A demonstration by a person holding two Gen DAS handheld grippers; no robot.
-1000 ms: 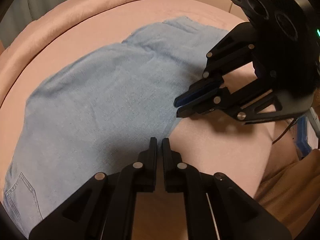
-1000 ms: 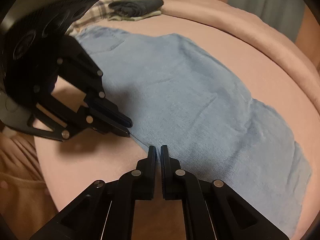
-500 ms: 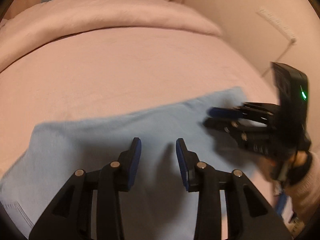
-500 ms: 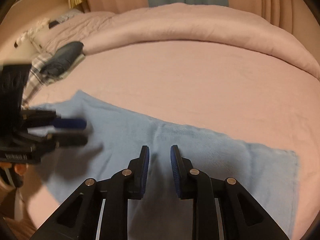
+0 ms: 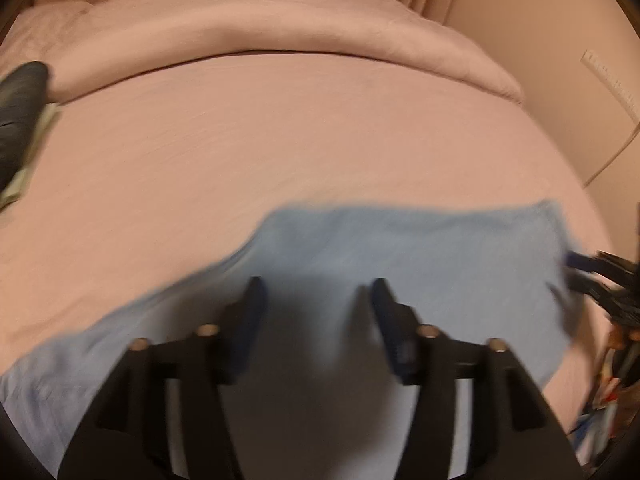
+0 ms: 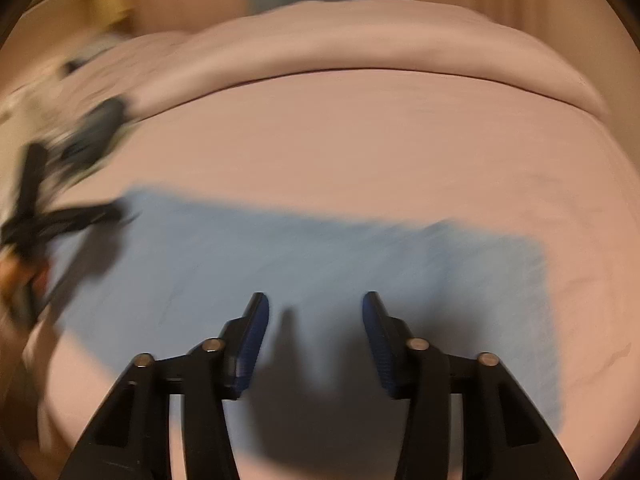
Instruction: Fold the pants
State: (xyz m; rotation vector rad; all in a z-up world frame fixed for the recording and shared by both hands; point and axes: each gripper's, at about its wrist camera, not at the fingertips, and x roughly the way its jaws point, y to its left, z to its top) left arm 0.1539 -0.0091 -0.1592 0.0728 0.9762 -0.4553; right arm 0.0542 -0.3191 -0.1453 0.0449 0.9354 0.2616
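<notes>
Pants (image 5: pixel 420 256), light blue, lie flat on the pink bed (image 5: pixel 280 128); I see both my left gripper (image 5: pixel 316 300) and right gripper (image 6: pixel 316 312) opening above them, nothing between the fingers.

dark bundle (image 6: pixel 86 136) blurred, pants (image 5: pixel 24 392) edge-cropped

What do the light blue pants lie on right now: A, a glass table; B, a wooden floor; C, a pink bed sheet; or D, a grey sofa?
C: both wrist views show the light blue pants spread flat on the pink bed sheet, with a pink duvet bunched along the far side.
</notes>
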